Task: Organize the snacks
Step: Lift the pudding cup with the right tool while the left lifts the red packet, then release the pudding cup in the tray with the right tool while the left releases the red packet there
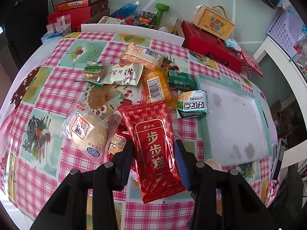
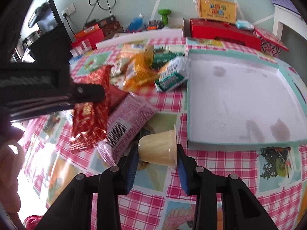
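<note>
My left gripper (image 1: pixel 153 153) is shut on a red foil snack packet (image 1: pixel 153 145) with gold lettering, held above the checked tablecloth; the packet also shows in the right wrist view (image 2: pixel 90 111). My right gripper (image 2: pixel 157 153) is shut on a pale yellow jelly cup (image 2: pixel 159 147) lying on its side, just in front of the shallow teal-rimmed white tray (image 2: pixel 230 143). The tray shows at the right in the left wrist view (image 1: pixel 199 115) and holds nothing. A pile of wrapped snacks (image 1: pixel 134 76) lies left of the tray.
A pink barcode packet (image 2: pixel 126 122) lies beside the jelly cup. A bread bun in clear wrap (image 1: pixel 86 134) lies at the left. Red gift boxes (image 1: pixel 211 48), a yellow carry box (image 1: pixel 214 23), a blue bottle (image 1: pixel 126 7) and a green dumbbell (image 1: pixel 160 11) crowd the far edge.
</note>
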`<action>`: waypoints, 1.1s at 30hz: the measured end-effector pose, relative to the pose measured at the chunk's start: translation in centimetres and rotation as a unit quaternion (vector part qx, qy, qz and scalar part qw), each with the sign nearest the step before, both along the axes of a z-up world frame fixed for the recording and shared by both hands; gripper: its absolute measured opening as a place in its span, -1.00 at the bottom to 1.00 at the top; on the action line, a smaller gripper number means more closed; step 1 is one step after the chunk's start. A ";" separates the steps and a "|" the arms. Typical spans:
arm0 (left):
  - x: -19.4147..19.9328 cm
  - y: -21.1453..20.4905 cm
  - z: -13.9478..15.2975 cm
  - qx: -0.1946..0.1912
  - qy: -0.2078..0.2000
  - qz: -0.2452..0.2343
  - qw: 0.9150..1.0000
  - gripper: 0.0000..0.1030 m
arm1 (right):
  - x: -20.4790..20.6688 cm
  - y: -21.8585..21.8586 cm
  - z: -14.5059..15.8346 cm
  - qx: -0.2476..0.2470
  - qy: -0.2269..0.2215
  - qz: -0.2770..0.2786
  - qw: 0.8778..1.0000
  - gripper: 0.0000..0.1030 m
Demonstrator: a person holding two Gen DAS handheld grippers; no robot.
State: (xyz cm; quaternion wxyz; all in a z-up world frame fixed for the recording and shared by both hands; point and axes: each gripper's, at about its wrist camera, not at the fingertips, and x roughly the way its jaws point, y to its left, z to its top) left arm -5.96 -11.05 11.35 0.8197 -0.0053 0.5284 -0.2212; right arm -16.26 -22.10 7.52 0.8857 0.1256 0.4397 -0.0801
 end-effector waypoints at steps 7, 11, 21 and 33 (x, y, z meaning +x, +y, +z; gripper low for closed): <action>0.7 -2.3 2.1 -0.022 -0.032 -0.026 0.999 -0.14 | -0.6 -2.4 4.2 -0.045 -0.068 -0.052 0.995 -0.22; 1.3 -6.0 2.2 -0.033 -0.029 -0.069 0.997 -0.14 | 0.9 -6.7 4.5 -0.038 -0.072 -0.106 0.991 -0.22; 3.8 -17.3 1.8 -0.026 -0.043 -0.138 0.989 -0.14 | 2.5 -16.7 3.4 -0.064 -0.050 -0.215 0.973 -0.22; 5.0 -22.6 -2.3 -0.007 -0.015 -0.146 0.989 0.28 | 1.5 -23.0 1.2 -0.060 -0.013 -0.284 0.957 -0.20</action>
